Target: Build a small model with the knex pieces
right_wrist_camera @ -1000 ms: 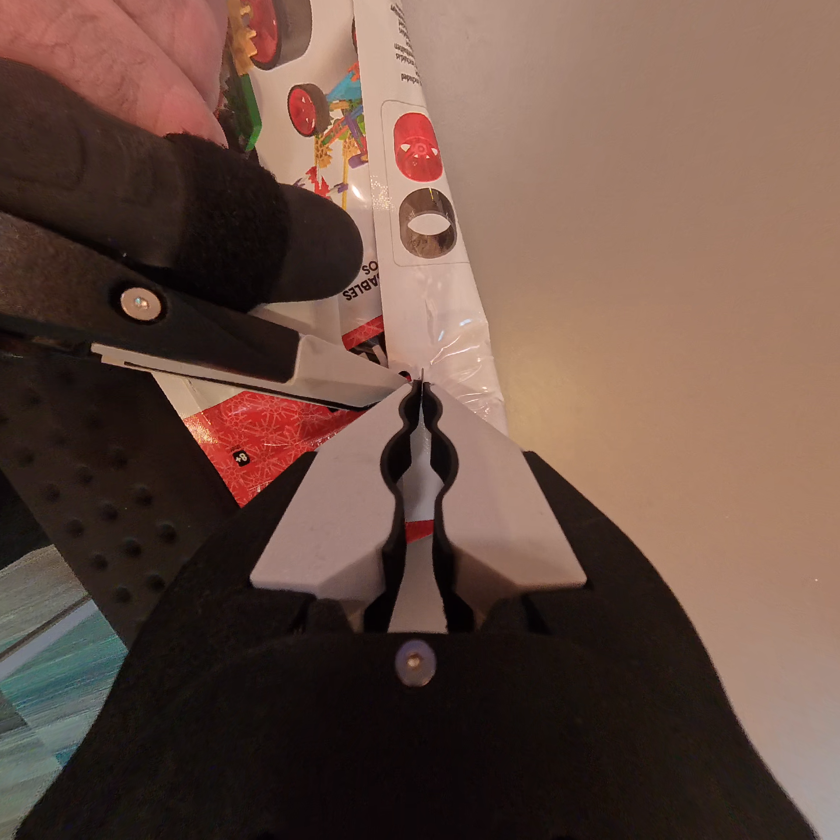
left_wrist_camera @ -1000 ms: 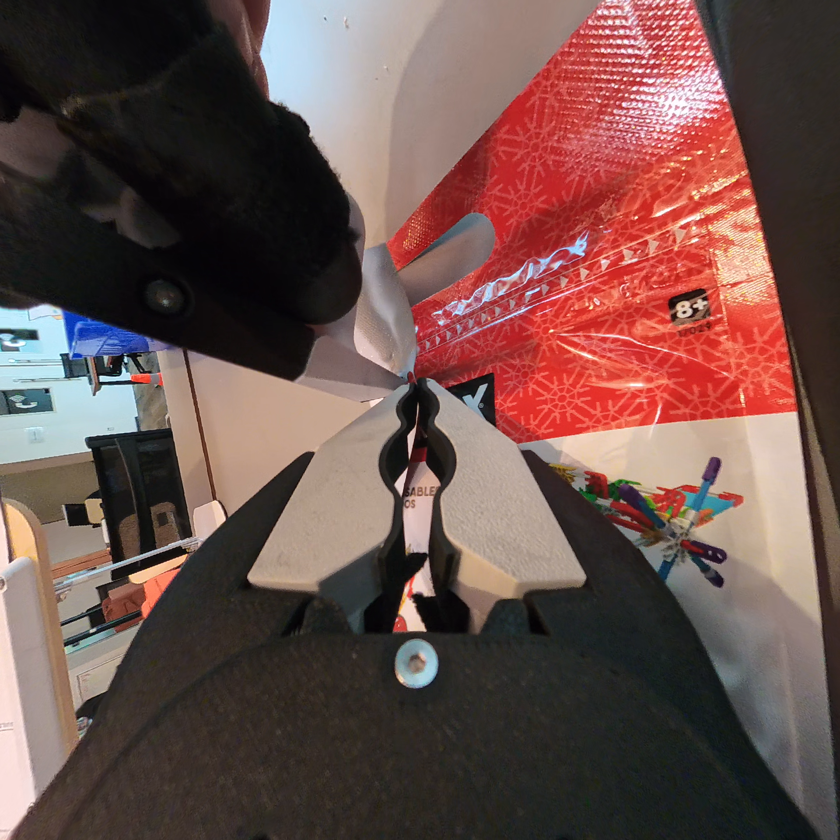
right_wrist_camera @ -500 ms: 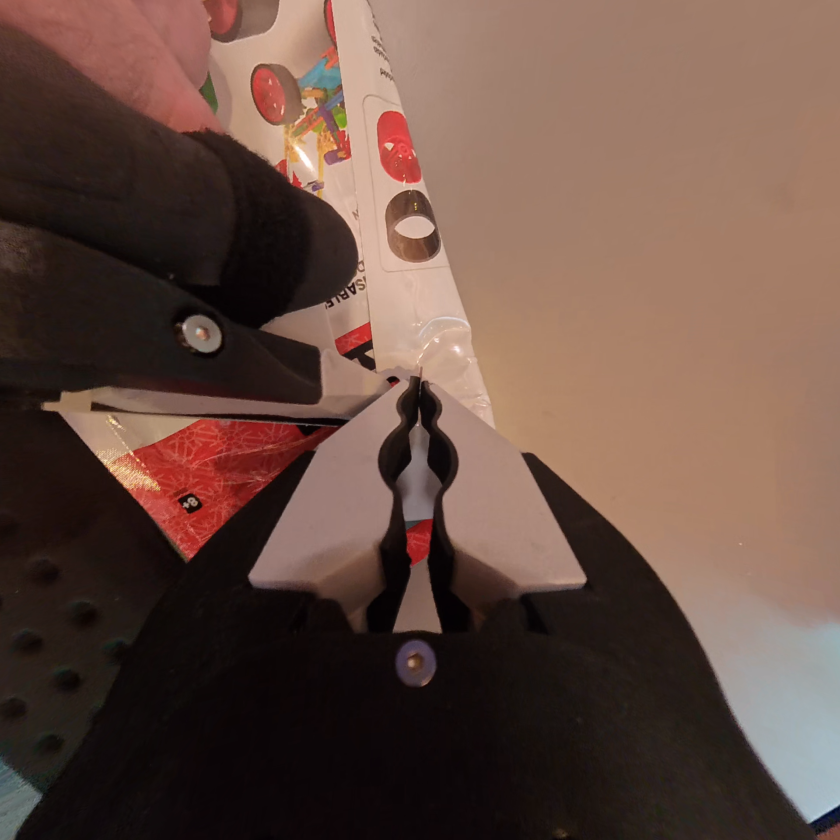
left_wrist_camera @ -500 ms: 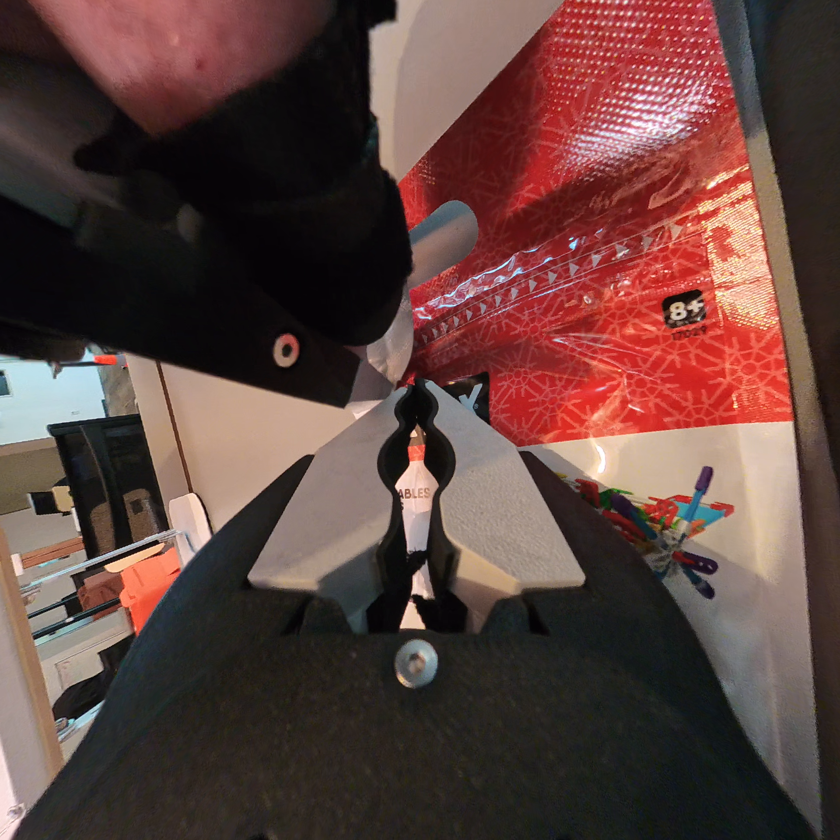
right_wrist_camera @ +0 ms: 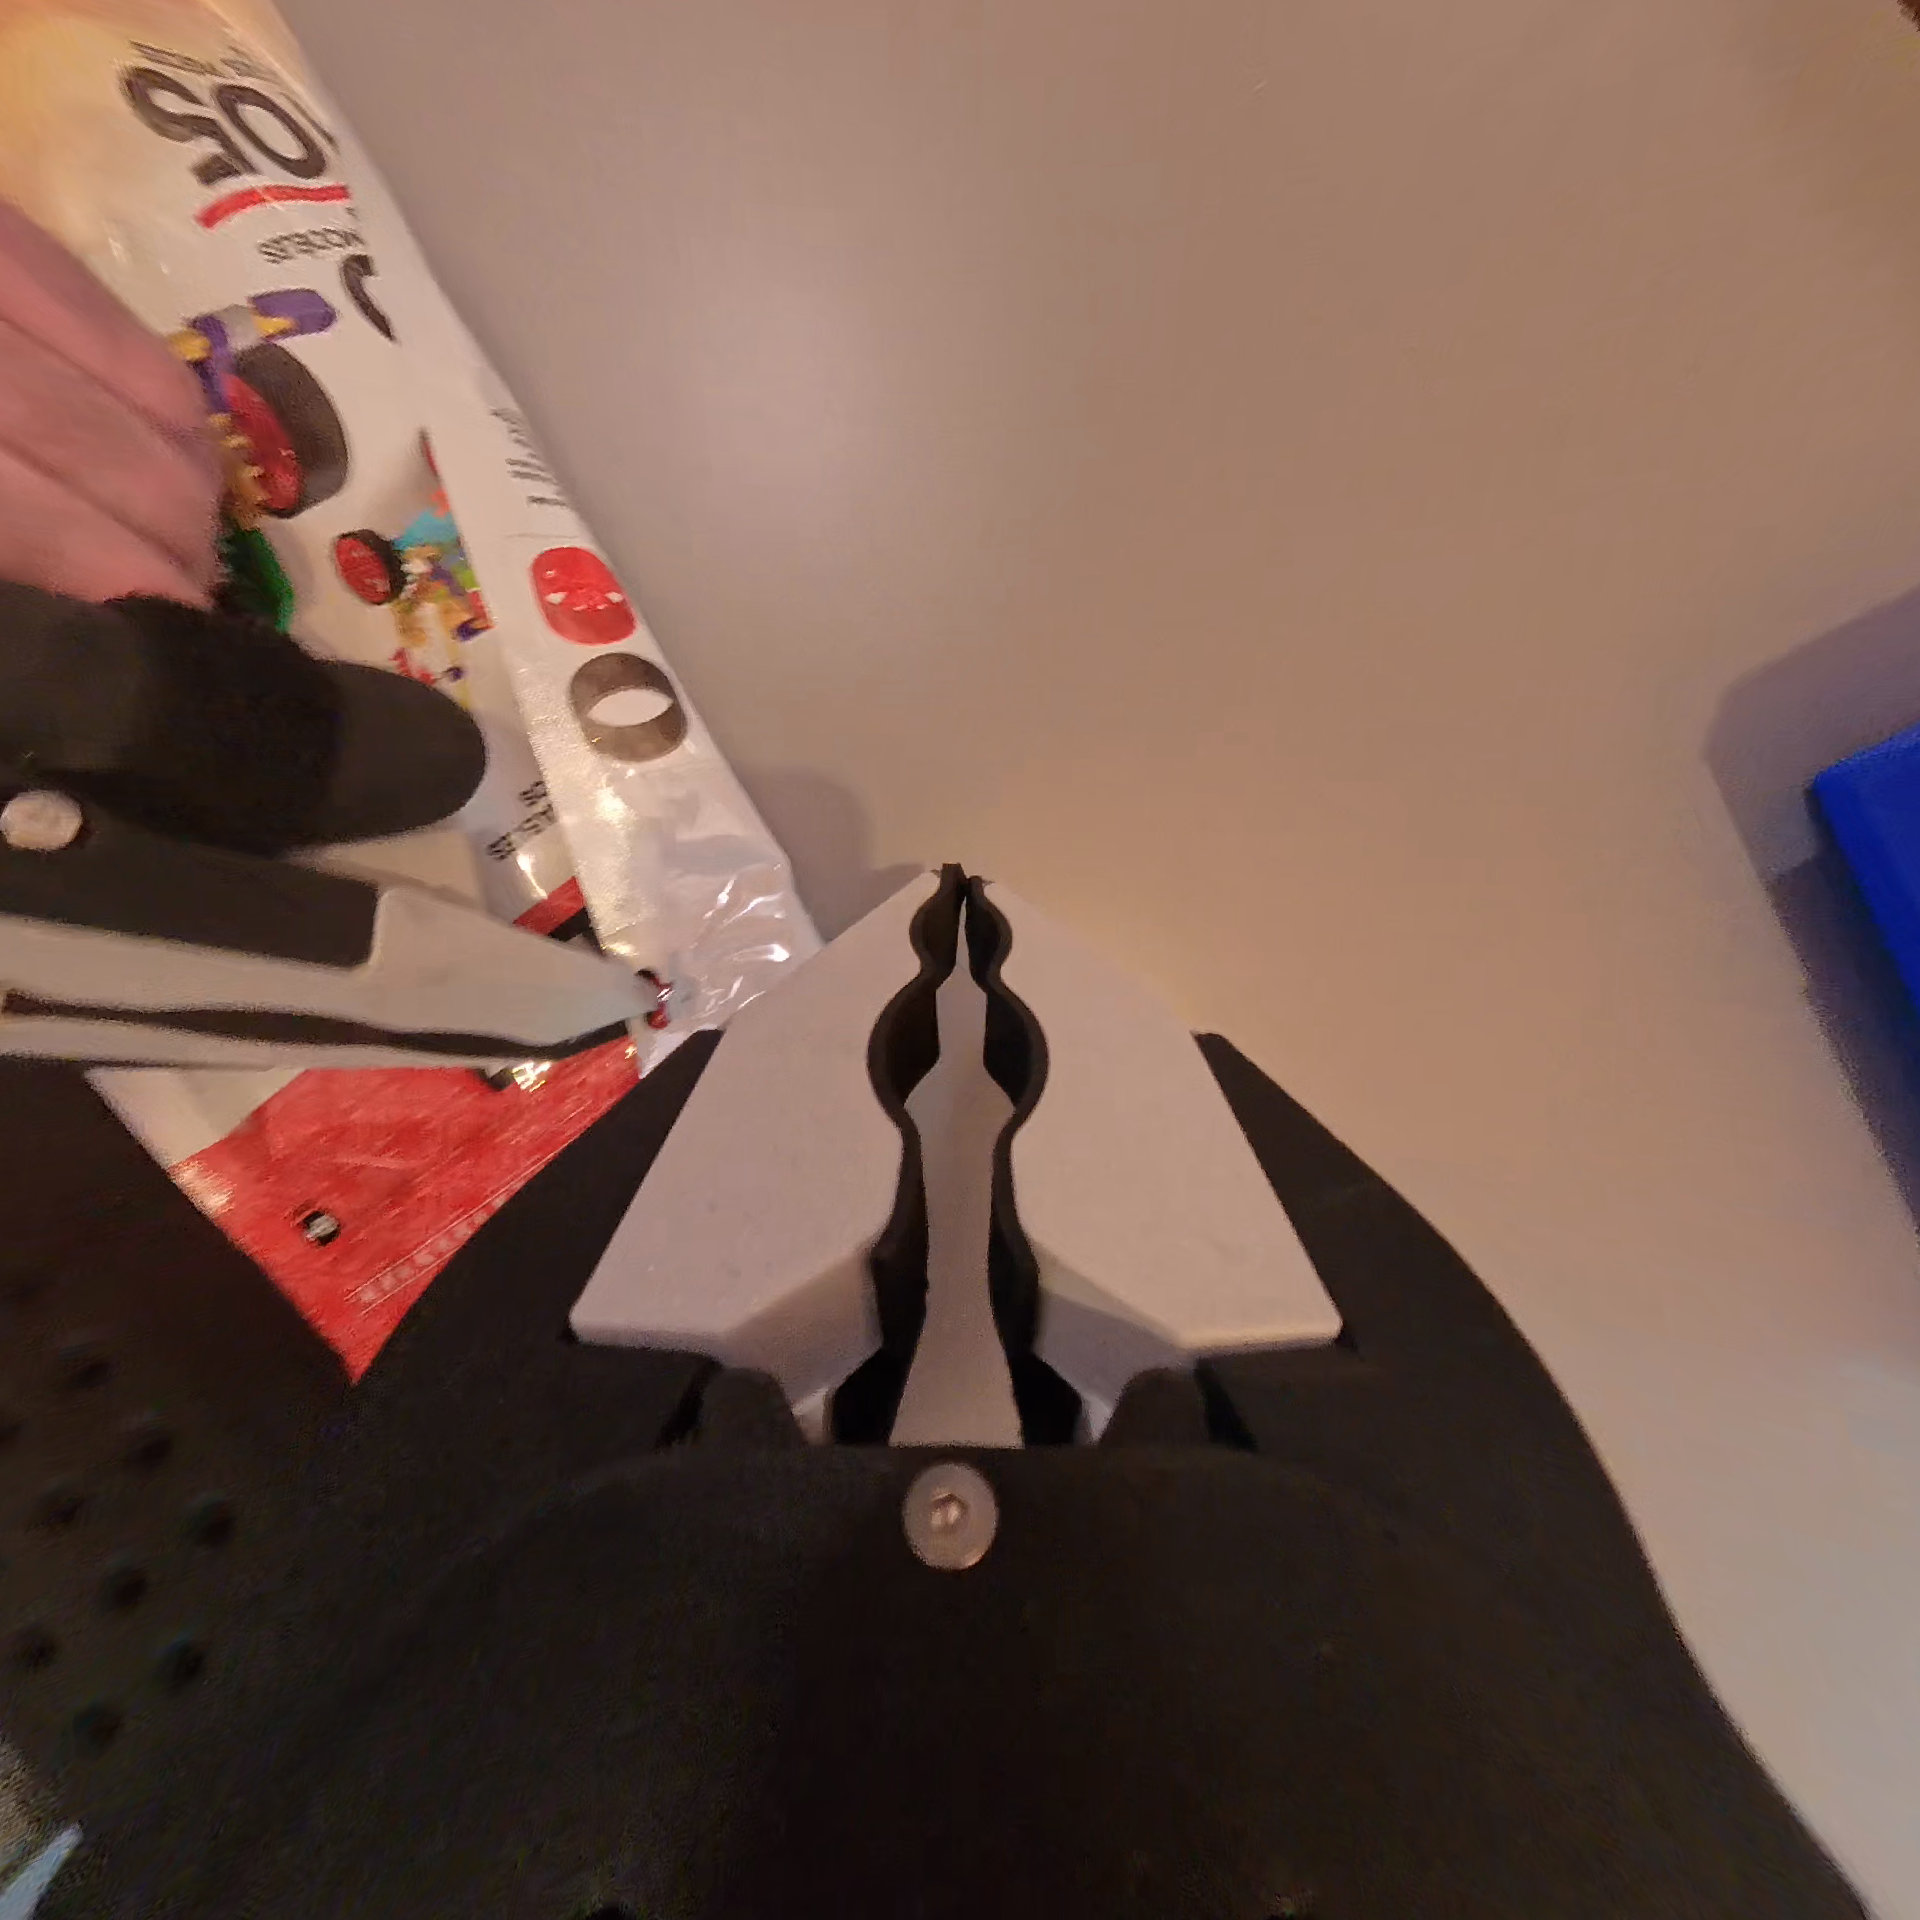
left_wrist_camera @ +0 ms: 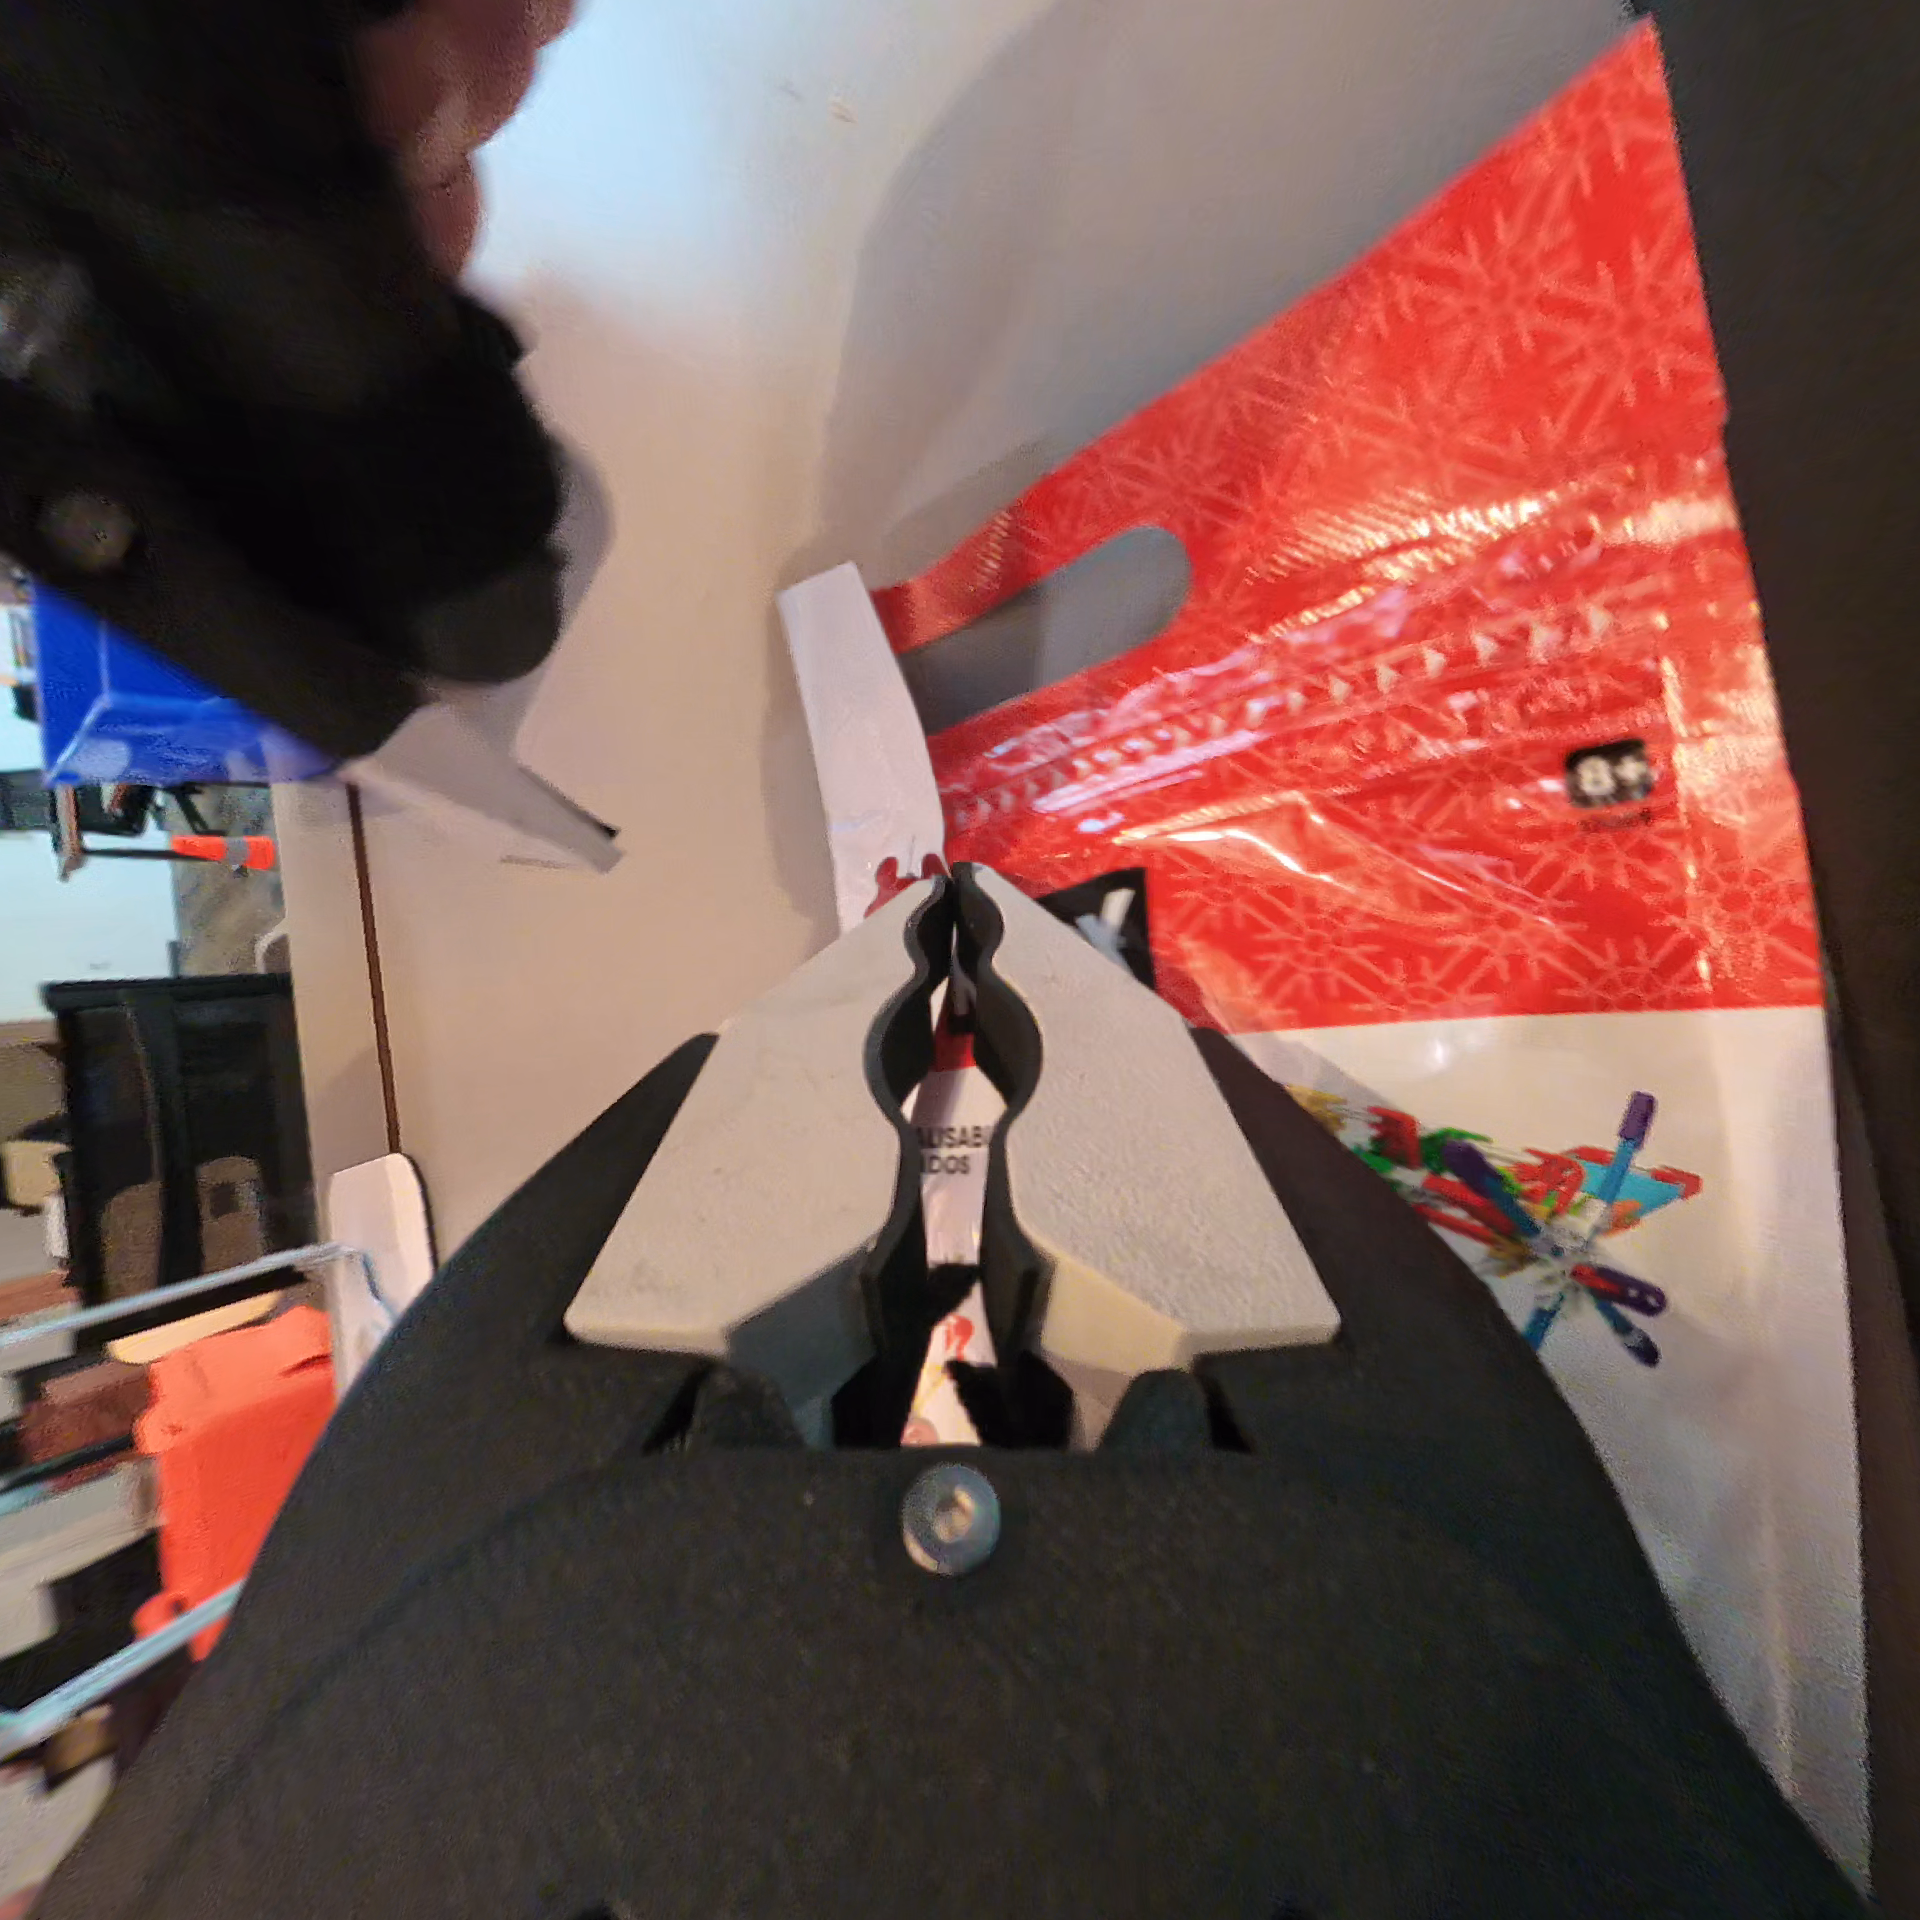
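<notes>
A plastic toy bag (left_wrist_camera: 1403,623), red at its handle end and white with colourful printed parts, lies on a pale surface (left_wrist_camera: 727,312). My left gripper (left_wrist_camera: 951,878) is shut on the bag's edge below the handle cut-out. A white strip of the bag's side (left_wrist_camera: 862,727) sticks up beside the tips. My right gripper (right_wrist_camera: 956,878) is shut with nothing visible between its tips, and sits off the bag over the bare surface (right_wrist_camera: 1247,416). It also shows blurred in the left wrist view (left_wrist_camera: 582,831). The left gripper (right_wrist_camera: 649,1003) pinches the bag (right_wrist_camera: 436,582) in the right wrist view.
A blue box (right_wrist_camera: 1881,862) sits at the right edge of the surface and also shows in the left wrist view (left_wrist_camera: 156,717). A hand (right_wrist_camera: 94,447) holds the left gripper. Beyond the surface's edge are dark furniture (left_wrist_camera: 177,1122) and an orange object (left_wrist_camera: 229,1455). Spacing between my two grippers at the tips: around 8 centimetres.
My right gripper has come off the bag's edge and moved away from the left gripper. The left gripper still pinches the same spot. The bag's side strip now stands free.
</notes>
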{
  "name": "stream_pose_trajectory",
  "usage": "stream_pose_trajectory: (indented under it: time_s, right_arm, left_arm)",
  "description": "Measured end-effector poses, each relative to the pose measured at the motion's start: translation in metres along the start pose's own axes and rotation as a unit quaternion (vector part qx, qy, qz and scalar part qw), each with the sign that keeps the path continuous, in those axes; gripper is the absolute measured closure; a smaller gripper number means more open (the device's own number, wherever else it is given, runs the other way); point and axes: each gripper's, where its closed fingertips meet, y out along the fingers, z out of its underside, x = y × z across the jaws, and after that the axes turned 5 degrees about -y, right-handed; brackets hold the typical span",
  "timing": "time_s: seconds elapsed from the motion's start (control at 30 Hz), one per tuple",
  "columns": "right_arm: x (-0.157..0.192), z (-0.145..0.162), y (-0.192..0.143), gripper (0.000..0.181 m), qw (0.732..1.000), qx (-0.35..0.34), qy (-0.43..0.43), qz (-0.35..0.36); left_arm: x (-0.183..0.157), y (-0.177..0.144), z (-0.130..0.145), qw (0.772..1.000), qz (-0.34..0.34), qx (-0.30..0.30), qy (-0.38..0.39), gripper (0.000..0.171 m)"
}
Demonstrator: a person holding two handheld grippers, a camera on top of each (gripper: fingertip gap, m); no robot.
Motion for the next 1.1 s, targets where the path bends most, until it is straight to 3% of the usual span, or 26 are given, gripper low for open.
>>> stream_pose_trajectory:
  time_s: [0.13, 0.3, 0.37, 0.47, 0.53, 0.6, 0.63, 0.77, 0.9, 1.1]
  right_arm:
    - [0.0, -0.011, -0.04, 0.158, 0.996, -0.074, 0.044, -0.031]
    - [-0.009, -0.028, -0.092, 0.155, 0.971, -0.199, 0.104, -0.085]
    - [0.004, -0.034, -0.099, 0.157, 0.956, -0.231, 0.101, -0.148]
    - [0.041, -0.047, -0.104, 0.145, 0.919, -0.269, 0.086, -0.275]
    - [0.054, -0.056, -0.096, 0.148, 0.914, -0.27, 0.077, -0.292]
    - [0.063, -0.069, -0.091, 0.179, 0.916, -0.275, 0.055, -0.287]
    - [0.066, -0.077, -0.091, 0.181, 0.916, -0.281, 0.048, -0.282]
    - [0.07, -0.109, -0.108, 0.181, 0.917, -0.296, 0.035, -0.265]
    - [0.072, -0.142, -0.133, 0.181, 0.926, -0.296, 0.021, -0.234]
    - [0.121, -0.198, -0.152, 0.181, 0.927, -0.301, -0.006, -0.226]
  left_arm:
    - [0.032, -0.02, -0.006, 0.993, 0.004, -0.061, -0.097, 0.171]
    - [0.08, -0.069, -0.013, 0.972, 0.04, -0.16, -0.167, 0.171]
    - [0.1, -0.09, -0.014, 0.96, 0.05, -0.194, -0.195, 0.171]
    - [0.123, -0.121, -0.016, 0.942, 0.069, -0.244, -0.22, 0.171]
    - [0.131, -0.136, -0.015, 0.935, 0.083, -0.258, -0.228, 0.171]
    - [0.145, -0.148, -0.012, 0.931, 0.072, -0.268, -0.238, 0.171]
    - [0.151, -0.152, -0.008, 0.929, 0.071, -0.27, -0.245, 0.171]
    - [0.177, -0.175, 0.002, 0.915, 0.058, -0.288, -0.275, 0.171]
    - [0.2, -0.192, 0.011, 0.917, 0.019, -0.288, -0.274, 0.171]
    - [0.216, -0.217, 0.014, 0.899, -0.019, -0.329, -0.288, 0.171]
